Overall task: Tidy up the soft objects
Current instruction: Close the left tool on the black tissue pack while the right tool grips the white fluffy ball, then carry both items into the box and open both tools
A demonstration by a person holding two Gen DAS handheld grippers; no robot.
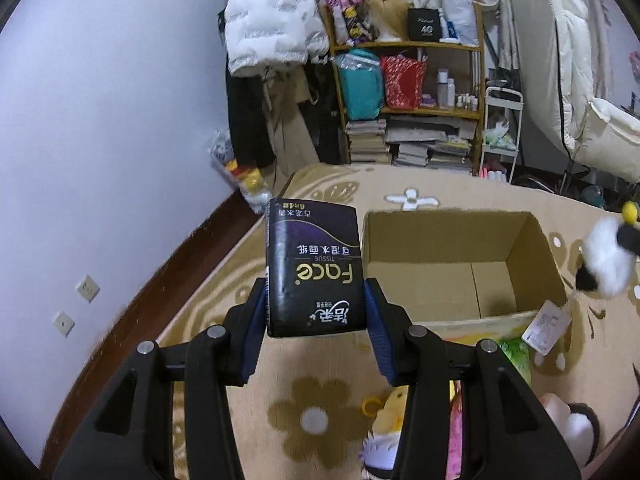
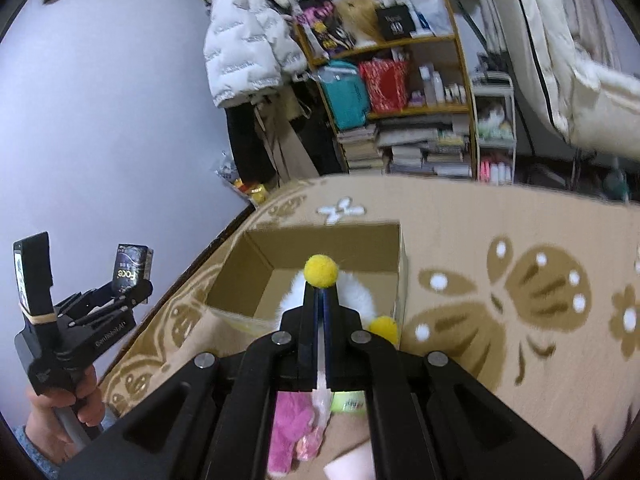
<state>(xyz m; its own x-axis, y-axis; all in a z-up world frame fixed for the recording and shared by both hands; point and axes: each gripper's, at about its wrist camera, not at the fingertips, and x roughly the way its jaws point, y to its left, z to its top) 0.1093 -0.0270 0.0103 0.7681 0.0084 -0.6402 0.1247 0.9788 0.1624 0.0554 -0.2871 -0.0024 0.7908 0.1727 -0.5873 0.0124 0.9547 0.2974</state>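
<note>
The left gripper [image 1: 316, 312] holds a black tissue pack [image 1: 314, 268] between its blue pads, which press on the two long sides near its lower end. The pack hangs in the air just beside the left wall of the cardboard box [image 1: 536, 248], a little above its rim. The box stands open on the patterned carpet [image 1: 224, 300] and looks empty inside.

The right gripper [image 2: 320, 300] is pinched fully together on a thin part of a white fluffy toy [image 2: 360, 296] with yellow pompoms [image 2: 321, 271]. The toy hangs in front of the near edge of the box — its body is already over the opening, as far as the right wrist view shows.

The tissue pack is light and soft, so it gives way under pressure, and its plastic wrap is probably a little slippery. A hold across the middle of the narrow width would be safer than at one end, because then the pack tilts less. The plush toy is very light and floppy — taken by a small part, it swings freely, so it is better to lower it slowly.

More soft things lie on the carpet before the near wall of the box: a pink plush [image 2: 286, 432] and a yellow toy [image 1: 390, 416].
</note>
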